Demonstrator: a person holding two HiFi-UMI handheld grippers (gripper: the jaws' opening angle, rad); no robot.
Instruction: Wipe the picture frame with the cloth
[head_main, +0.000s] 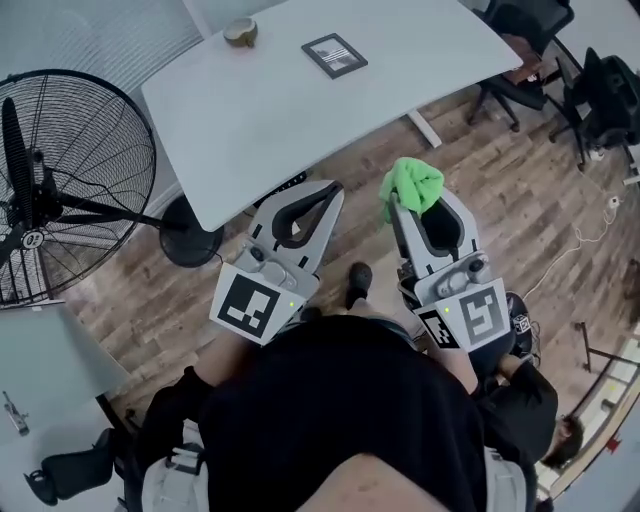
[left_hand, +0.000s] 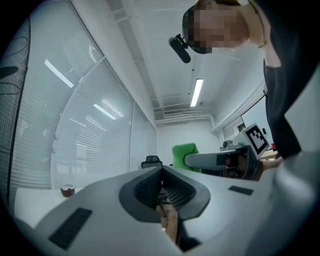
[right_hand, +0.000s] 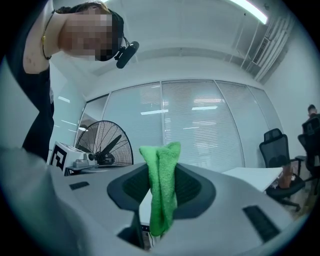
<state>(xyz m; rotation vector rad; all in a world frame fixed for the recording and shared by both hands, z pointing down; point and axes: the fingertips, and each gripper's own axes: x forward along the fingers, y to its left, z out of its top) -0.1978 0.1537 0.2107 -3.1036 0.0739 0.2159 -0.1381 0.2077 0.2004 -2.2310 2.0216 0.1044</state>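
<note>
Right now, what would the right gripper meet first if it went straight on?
Probably the table edge, though height is unclear: the right gripper, holding the cloth, may pass above it.

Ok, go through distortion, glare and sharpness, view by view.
Head view: sharp, evenly lit, the table bright without glare. Left gripper view: heavy fisheye, dark corners, the ceiling light blown out. Right gripper view: same fisheye, the cloth sharp.
</note>
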